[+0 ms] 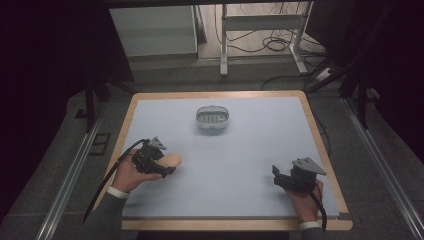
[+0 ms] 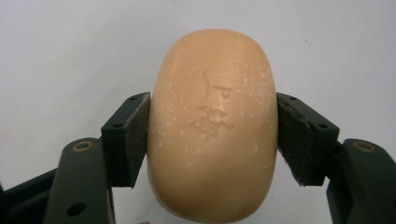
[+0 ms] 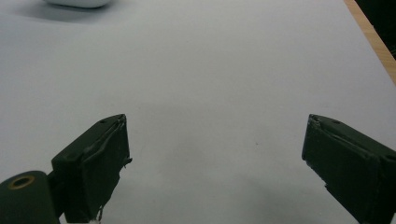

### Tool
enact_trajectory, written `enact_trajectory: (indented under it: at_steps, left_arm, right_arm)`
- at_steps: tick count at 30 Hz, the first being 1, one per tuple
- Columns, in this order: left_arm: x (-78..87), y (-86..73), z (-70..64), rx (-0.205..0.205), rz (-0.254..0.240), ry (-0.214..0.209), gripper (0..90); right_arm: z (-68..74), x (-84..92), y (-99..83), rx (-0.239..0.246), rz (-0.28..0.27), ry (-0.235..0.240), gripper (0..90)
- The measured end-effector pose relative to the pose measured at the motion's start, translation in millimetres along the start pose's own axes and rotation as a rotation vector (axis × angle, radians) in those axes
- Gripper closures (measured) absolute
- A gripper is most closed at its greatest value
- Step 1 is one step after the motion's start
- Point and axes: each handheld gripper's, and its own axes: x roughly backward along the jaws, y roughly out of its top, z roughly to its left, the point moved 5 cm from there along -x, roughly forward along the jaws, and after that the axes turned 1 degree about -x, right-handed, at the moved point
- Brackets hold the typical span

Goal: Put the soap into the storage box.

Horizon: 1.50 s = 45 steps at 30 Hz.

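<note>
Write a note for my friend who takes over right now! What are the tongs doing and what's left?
Left tongs: shut on the soap bar, pads pressing both its sides, near the table's left edge.
Right tongs: open, nothing between the jaws, low over the table at its right.
Soap dish: in the far middle of the table, nothing in it.
Done: soap gripped.
Left: probably carry the soap to the dish, set it in, let go.

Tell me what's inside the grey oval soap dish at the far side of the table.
The grey oval plastic soap dish holds nothing visible: only a ribbed, slotted floor shows. Its near inner wall is hidden by the rim. The tan oval soap bar is clamped in the left gripper.
</note>
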Motion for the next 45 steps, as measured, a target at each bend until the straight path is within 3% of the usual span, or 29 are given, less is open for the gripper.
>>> enact_trajectory:
  at_steps: [45]
  left_arm:
    - [-3.8,30.4,3.8,-0.025,-0.012,0.003,32.2]
  right_arm:
    - [0.4,-0.1,-0.1,0.008,0.001,-0.001,7.6]
